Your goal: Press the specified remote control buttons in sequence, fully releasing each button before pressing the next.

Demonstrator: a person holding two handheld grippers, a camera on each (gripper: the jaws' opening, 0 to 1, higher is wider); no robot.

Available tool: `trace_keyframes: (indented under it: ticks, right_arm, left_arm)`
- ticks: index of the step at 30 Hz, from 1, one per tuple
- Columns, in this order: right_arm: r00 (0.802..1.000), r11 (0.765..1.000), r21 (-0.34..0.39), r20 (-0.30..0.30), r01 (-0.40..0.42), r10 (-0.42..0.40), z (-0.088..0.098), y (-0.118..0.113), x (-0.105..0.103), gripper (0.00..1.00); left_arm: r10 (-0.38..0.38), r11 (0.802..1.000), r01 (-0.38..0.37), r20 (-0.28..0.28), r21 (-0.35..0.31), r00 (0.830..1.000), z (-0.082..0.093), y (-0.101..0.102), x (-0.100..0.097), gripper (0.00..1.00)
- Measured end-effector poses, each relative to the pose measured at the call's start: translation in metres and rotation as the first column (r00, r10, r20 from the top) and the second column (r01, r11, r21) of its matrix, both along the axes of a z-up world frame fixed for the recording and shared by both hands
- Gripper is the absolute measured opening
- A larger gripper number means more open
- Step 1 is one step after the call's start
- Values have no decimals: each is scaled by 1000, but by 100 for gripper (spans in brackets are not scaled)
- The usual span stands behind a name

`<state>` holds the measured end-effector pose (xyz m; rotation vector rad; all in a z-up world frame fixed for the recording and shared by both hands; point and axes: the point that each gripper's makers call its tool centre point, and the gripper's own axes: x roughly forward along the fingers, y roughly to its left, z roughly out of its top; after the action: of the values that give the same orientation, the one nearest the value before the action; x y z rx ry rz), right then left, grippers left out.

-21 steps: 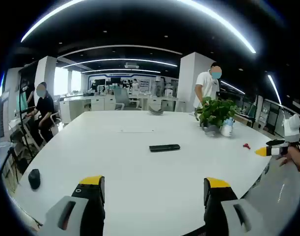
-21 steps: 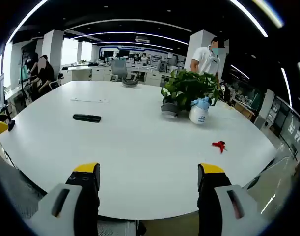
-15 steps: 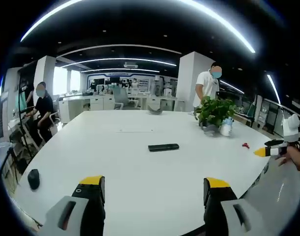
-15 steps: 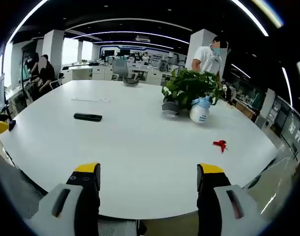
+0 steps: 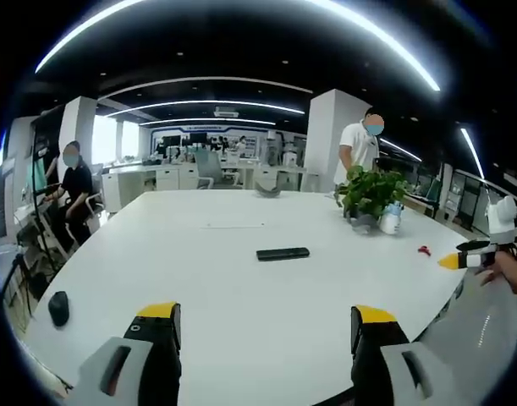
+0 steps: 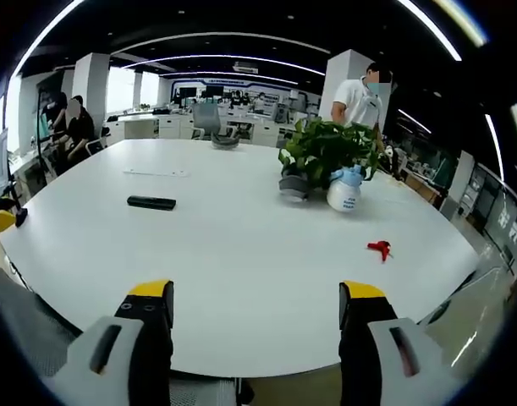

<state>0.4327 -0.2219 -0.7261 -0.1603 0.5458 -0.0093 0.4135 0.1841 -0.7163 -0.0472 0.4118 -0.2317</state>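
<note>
Jaws of both grippers stand wide apart and hold nothing: the left gripper and the right gripper each show two grey fingers with yellow tips, with only bare tabletop between them.

Taking the remote as landmark, the biggest thing is the large white rounded table on which it lies. Beyond the remote and toward the right gripper's side stands a green leafy plant in a grey pot, and touching or just beside the pot is a white spray bottle with a blue top. A small red object lies further to that side, well apart from the remote. A dark computer mouse rests near the table edge, on the remote's other side.

The slim black rectangular remote control itself lies flat near the middle of the table, well ahead of both grippers and touched by neither.

I judge that no button is being pressed now; this is the approach step. The next move calls for bringing one gripper forward and down over the remote, with one fingertip aimed at the first button; the buttons are too small to distinguish here.
</note>
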Motion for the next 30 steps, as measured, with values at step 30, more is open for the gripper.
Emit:
trace_keyframes:
  ticks: [30]
  right_arm:
    - [1000,1000,-18,-20,3,-4,-5,-2,-1,81]
  left_arm:
    - [14,1000,-13,18,-26,1000,3,1,0,84]
